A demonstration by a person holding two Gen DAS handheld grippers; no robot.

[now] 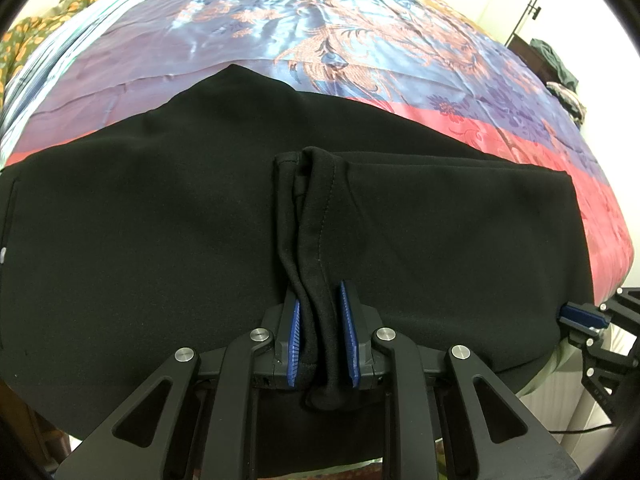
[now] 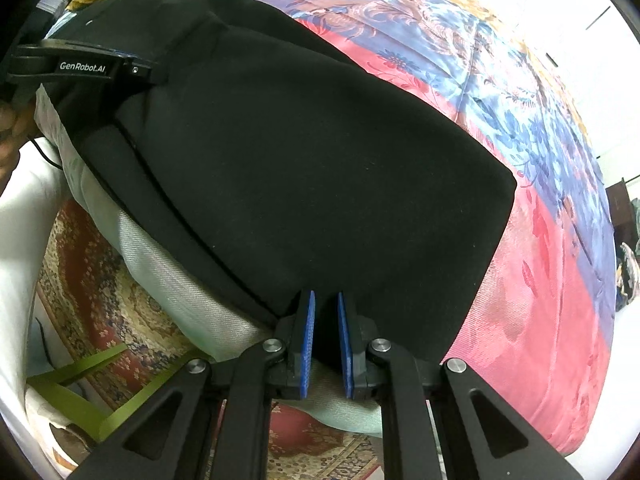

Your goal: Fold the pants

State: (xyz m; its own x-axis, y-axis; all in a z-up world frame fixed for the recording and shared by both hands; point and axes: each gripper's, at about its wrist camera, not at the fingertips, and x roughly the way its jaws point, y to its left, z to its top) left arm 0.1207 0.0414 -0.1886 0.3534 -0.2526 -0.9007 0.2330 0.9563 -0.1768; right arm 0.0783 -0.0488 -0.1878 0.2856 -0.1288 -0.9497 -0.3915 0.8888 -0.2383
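mid-fold, by the look of it: black pants [image 1: 160, 240] lie spread flat on the bed [image 1: 320, 32], near its front edge, over a shiny bedspread [image 2: 540, 260] in red, blue and purple with orange floral print. left hand-held gripper [image 1: 323, 332] is clenched on a bunched hem [image 1: 310, 208], several layers of stitched cloth gathered between the blue pads [image 1: 294, 340] and standing up as a ridge over the flat panel. right hand-held gripper [image 2: 325, 340] sits at the near edge of the same garment, its blue pads [image 2: 307, 344] close together with dark cloth running into the narrow gap; i judge it is pinching that edge, though the grip itself is not fully plain. likely step: both corners of one end held, ready to carry over the rest. next move calls for lifting the two grips together and level, keeping the edge taut between them, and laying it square on the far part of the pants. cloth looks smooth, matte, fairly heavy, few wrinkles; one far corner comes to a point. patterned rug [image 2: 100, 292] shows on the floor below the mattress.
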